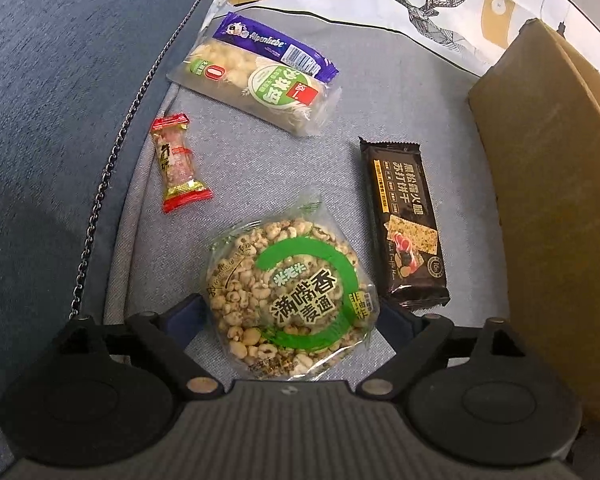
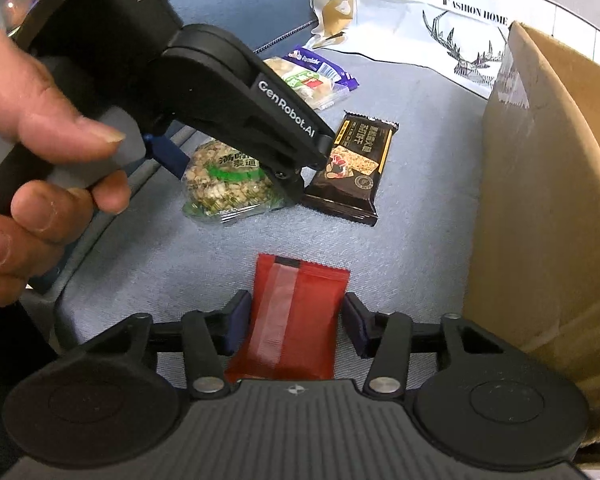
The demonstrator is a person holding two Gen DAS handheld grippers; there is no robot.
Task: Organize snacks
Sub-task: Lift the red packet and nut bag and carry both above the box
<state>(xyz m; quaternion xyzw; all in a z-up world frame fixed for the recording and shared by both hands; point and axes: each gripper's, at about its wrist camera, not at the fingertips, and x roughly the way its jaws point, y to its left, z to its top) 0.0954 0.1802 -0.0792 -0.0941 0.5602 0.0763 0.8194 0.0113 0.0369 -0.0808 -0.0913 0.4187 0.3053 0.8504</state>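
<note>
A: Nearest, the right gripper is standing with its jaws narrow around the red packet. The left pad seems to be touching the wrapper, but beside the right pad a thin gap is showing. The packet's near end is hiding under the gripper body, so I cannot tell a firm grip.

B: And the left gripper?

A: Its jaws are wide, one on each side of the puffed grain cake, which is lying on the grey cushion. Its pads are mostly hiding behind the bag. A hand is holding it.

B: Farther away?

A: The black cracker pack is lying beside the cardboard box, which is cut off at the edge. Farther, the small red candy and the white snack bag, with the purple Alpenliebe roll touching it.
</note>
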